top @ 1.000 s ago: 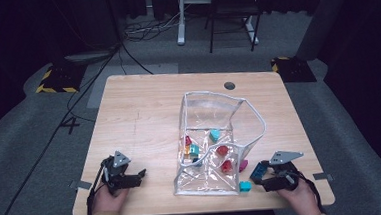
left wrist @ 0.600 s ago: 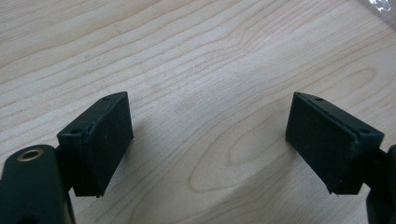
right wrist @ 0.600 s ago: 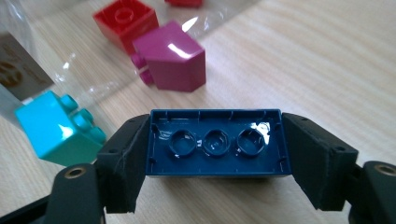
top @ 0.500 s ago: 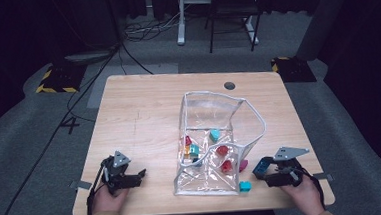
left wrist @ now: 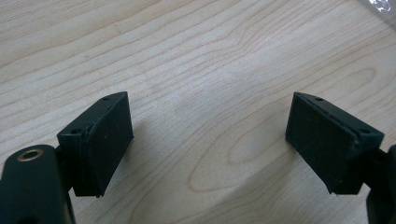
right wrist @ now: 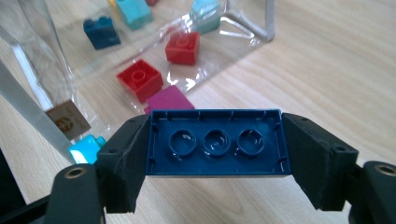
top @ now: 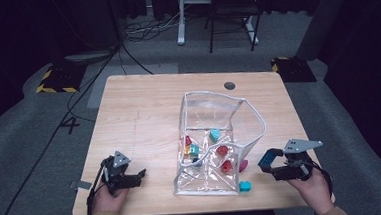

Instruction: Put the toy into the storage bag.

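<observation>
Our right gripper (right wrist: 215, 161) grips a long blue brick (right wrist: 217, 142) end to end, hollow underside facing us. The clear bag (top: 215, 136) lies at eleven o'clock. Our left gripper (top: 128, 179) rests open, far off.

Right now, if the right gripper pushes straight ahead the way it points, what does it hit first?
Probably the magenta plastic block lying on the wooden table just ahead of the right gripper, which holds a dark blue plastic brick. The clear plastic bag with red bricks lies beyond. Depth is uncertain.
</observation>
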Available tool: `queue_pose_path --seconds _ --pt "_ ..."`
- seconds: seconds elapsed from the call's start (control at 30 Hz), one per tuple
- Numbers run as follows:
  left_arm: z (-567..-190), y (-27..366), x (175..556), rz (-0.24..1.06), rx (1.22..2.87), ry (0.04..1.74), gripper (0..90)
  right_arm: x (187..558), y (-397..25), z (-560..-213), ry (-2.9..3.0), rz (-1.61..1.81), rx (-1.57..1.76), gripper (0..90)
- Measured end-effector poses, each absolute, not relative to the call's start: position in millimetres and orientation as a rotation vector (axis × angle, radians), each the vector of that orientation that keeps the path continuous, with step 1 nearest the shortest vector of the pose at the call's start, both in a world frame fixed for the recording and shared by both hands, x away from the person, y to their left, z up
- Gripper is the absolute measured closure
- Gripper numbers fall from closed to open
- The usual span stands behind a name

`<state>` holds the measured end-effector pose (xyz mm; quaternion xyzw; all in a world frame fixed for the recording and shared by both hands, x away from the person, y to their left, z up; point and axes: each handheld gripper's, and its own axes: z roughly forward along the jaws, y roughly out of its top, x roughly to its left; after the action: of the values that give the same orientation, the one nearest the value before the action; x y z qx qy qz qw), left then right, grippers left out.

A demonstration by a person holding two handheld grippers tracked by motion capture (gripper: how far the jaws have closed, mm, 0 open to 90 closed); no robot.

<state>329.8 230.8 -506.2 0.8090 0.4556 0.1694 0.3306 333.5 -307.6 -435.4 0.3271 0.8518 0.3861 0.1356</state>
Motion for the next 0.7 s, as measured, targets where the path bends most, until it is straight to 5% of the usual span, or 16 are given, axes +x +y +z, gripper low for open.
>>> queue_pose_path --seconds 0.7 --pt "-506 231 330 0.443 2.116 1.191 15.2 335 -316 -366 2.387 1.237 0.914 27.0"
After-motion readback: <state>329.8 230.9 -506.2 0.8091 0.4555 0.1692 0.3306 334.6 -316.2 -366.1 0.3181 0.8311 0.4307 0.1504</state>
